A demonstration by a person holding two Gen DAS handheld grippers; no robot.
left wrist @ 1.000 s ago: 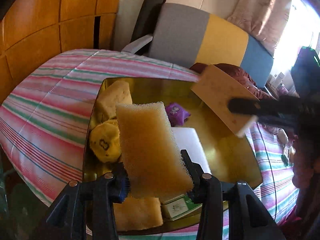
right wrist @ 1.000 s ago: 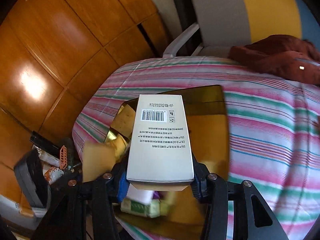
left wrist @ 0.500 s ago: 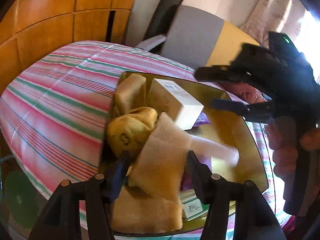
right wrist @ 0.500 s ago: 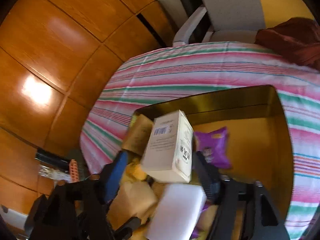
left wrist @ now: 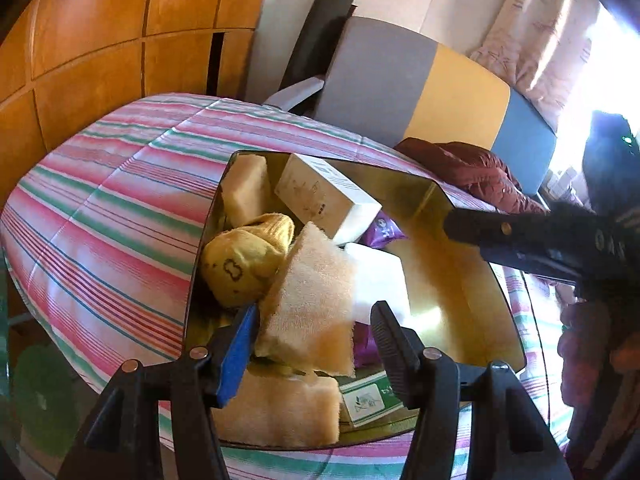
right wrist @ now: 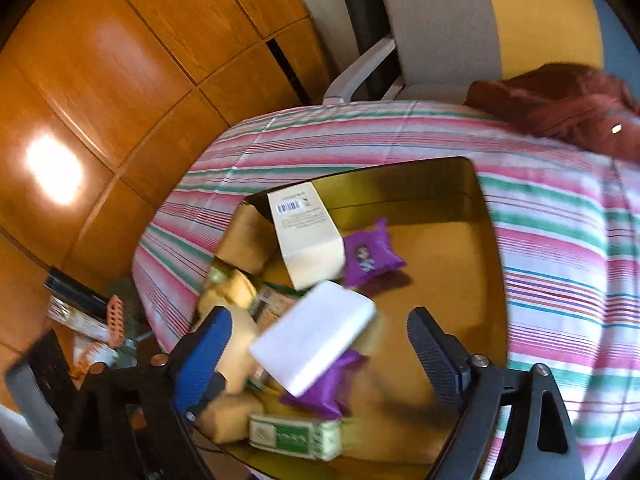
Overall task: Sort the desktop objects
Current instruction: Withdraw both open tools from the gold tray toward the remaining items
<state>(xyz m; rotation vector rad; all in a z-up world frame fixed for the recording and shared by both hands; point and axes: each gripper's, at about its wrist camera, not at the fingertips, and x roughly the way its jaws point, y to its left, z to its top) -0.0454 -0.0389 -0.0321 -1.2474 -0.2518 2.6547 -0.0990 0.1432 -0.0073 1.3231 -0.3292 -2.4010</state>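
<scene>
A gold tray [left wrist: 440, 196] on the striped table holds a pile of things. My left gripper [left wrist: 316, 310] hangs over the tray's near side, its jaws opening. A yellow sponge [left wrist: 308, 296] lies on the pile between them, clear of the right pad. A cream box [left wrist: 324, 200] rests tilted in the far left corner, beside a yellow plush ball [left wrist: 240, 268] and a white block [left wrist: 380, 276]. In the right wrist view my right gripper [right wrist: 318, 316] is above the tray [right wrist: 400, 168], jaws opening wide and gripping nothing. The cream box [right wrist: 304, 232] lies well beyond them.
Purple sachets [right wrist: 368, 256], a green carton [right wrist: 296, 436] and more sponges fill the tray's left half. A striped cloth [left wrist: 112, 216] covers the table. Behind it stand a grey and yellow chair [left wrist: 400, 76] with a red garment [left wrist: 472, 172], and wooden panels [right wrist: 100, 80].
My left gripper has opened and the yellow sponge now lies on the pile. My right gripper has opened too: the cream box dropped into the tray's far corner and the gripper drew back.
</scene>
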